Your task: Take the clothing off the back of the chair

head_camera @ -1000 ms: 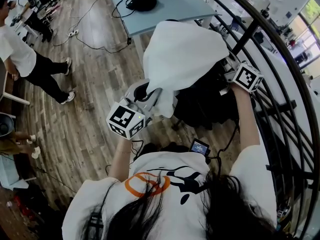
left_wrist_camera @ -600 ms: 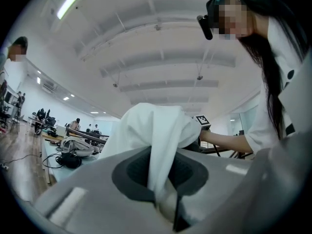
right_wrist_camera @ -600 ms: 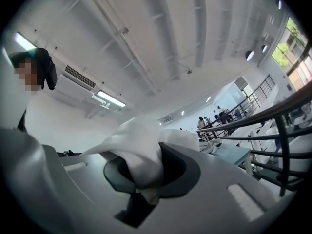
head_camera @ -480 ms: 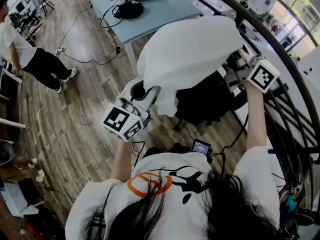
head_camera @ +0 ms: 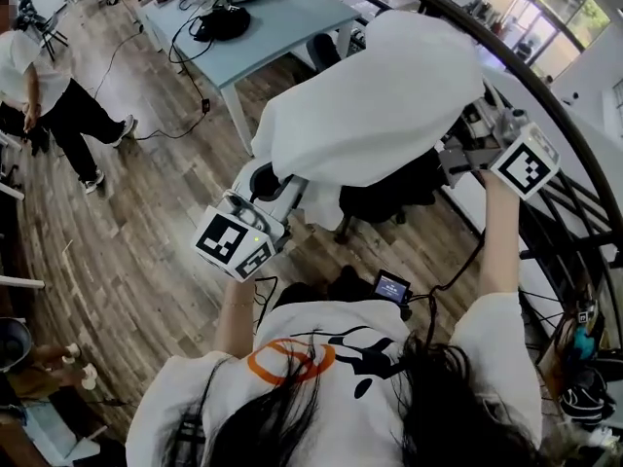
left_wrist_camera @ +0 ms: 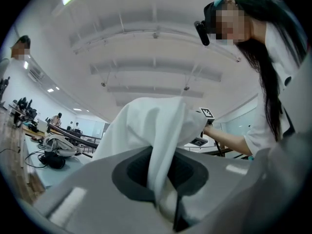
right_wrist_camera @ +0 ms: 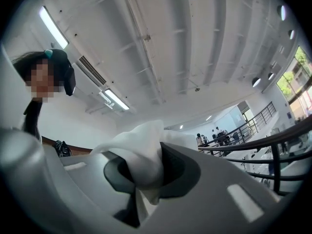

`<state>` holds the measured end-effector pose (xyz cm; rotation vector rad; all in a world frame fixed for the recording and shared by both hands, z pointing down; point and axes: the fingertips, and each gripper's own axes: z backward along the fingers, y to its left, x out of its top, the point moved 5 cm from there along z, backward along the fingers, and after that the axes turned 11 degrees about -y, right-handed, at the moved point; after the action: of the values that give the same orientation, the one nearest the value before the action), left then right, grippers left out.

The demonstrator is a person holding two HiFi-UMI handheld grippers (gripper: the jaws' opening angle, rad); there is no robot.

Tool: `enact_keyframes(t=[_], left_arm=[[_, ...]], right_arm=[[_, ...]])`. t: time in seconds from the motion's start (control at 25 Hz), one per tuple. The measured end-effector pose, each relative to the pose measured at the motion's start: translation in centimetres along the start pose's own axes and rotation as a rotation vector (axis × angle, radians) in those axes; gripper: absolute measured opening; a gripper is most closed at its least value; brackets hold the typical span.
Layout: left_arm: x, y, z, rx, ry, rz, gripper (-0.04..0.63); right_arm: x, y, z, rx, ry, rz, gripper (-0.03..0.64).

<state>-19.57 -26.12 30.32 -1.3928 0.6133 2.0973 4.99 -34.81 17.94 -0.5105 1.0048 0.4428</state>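
The left gripper (head_camera: 290,189) was clamped on a fold of the white shirt (head_camera: 370,105). In the left gripper view its jaws were pressed together with the cloth (left_wrist_camera: 148,135) pinched between them and rising out of the gap. The right gripper (head_camera: 459,156) had hold of the opposite side of the shirt. In the right gripper view a bunched fold of the white fabric (right_wrist_camera: 141,152) filled the space between its jaws, which were tight on it.

Seen from the head, the shirt was stretched between the two grippers like a sheet, the right side held higher and farther off than the left. It hung over the black chair (head_camera: 389,195), covering the chair's upper part. Only the dark seat and base showed under the lower hem, and whether the cloth touched the chair could not be made out.

Both of the person's arms were stretched forward, with the marker cubes of the grippers facing the head camera.

Beyond the chair stood a pale blue table (head_camera: 282,27) with a black bag (head_camera: 222,22) and cables on it. A wooden floor (head_camera: 146,222) spread to the left, where another person (head_camera: 49,95) in a white top and dark trousers stood well apart. A dark railing (right_wrist_camera: 243,143) ran along the right side.
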Motion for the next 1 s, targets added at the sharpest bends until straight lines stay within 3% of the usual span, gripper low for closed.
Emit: enact_keyframes(t=[0.28, 0.48, 1.0], left_arm=[[-2.2, -1.8, 2.8, -0.071, 0.077, 0.06, 0.048], [-3.7, -3.8, 3.0, -0.104, 0.081, 0.097, 0.048], [-6.0, -12.8, 1.5, -0.14, 0.127, 0.167, 0.048]], right_arm=[[-0.9, 3.8, 4.6, -0.102, 0.01, 0.05, 0.072], [-0.7, 4.8, 8.4, -0.164, 0.024, 0.059, 0.072], [1.8, 7.0, 19.8, -0.236, 0.019, 0.082, 0.072]])
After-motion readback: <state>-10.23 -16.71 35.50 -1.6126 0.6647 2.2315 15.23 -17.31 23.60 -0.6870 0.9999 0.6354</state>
